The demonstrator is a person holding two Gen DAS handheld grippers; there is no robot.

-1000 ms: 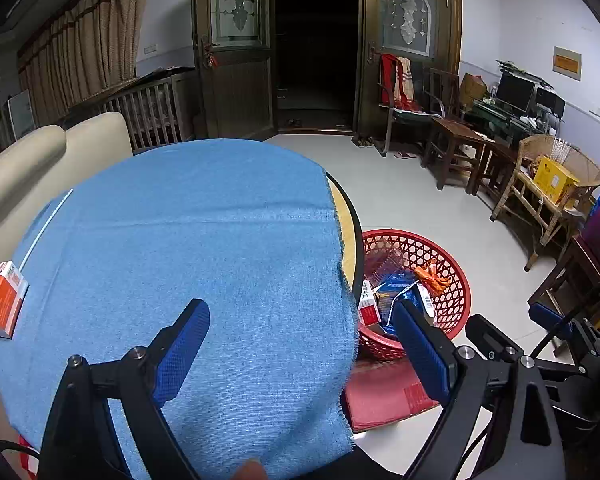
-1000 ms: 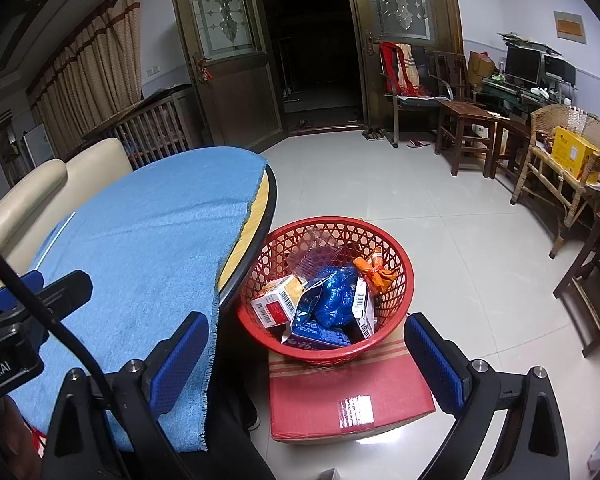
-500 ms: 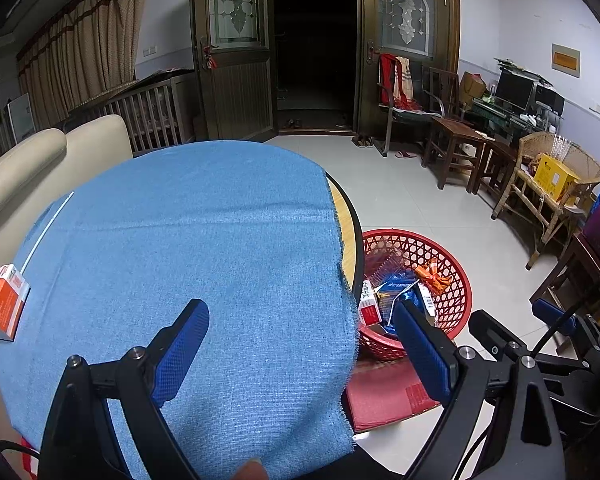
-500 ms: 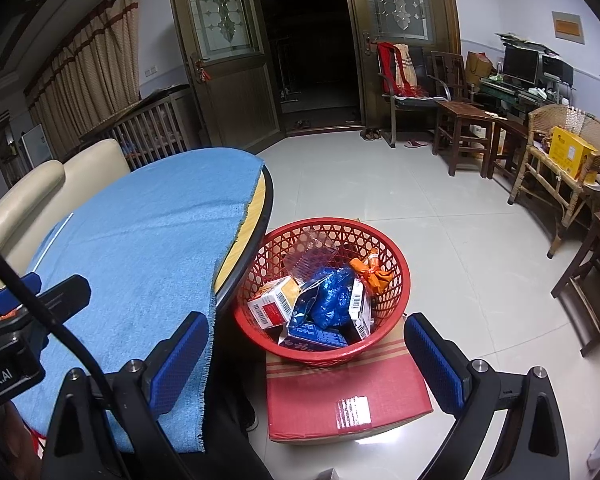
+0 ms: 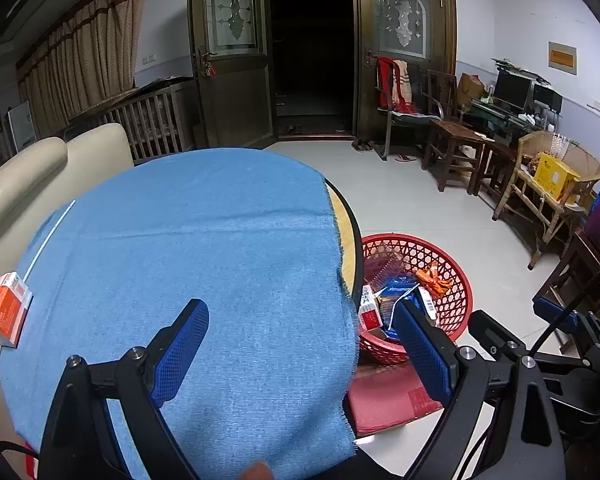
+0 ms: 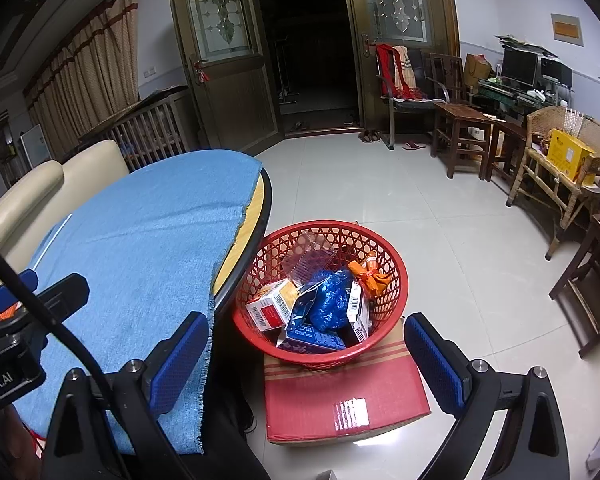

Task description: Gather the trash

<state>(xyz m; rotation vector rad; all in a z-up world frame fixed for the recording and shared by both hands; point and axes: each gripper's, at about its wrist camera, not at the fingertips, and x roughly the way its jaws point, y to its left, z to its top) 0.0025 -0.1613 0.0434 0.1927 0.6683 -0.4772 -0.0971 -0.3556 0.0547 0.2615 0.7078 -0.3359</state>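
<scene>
Both tongs gape empty; orange box [image 5: 6, 310] lies on blue cloth [image 5: 188, 248].

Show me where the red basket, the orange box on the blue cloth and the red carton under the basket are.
red basket [image 6: 396, 280], right wrist view, on its right rim.
orange box [image 5: 5, 312], left wrist view, on its orange front face.
red carton [image 6: 340, 392], right wrist view, on its bare top.
</scene>
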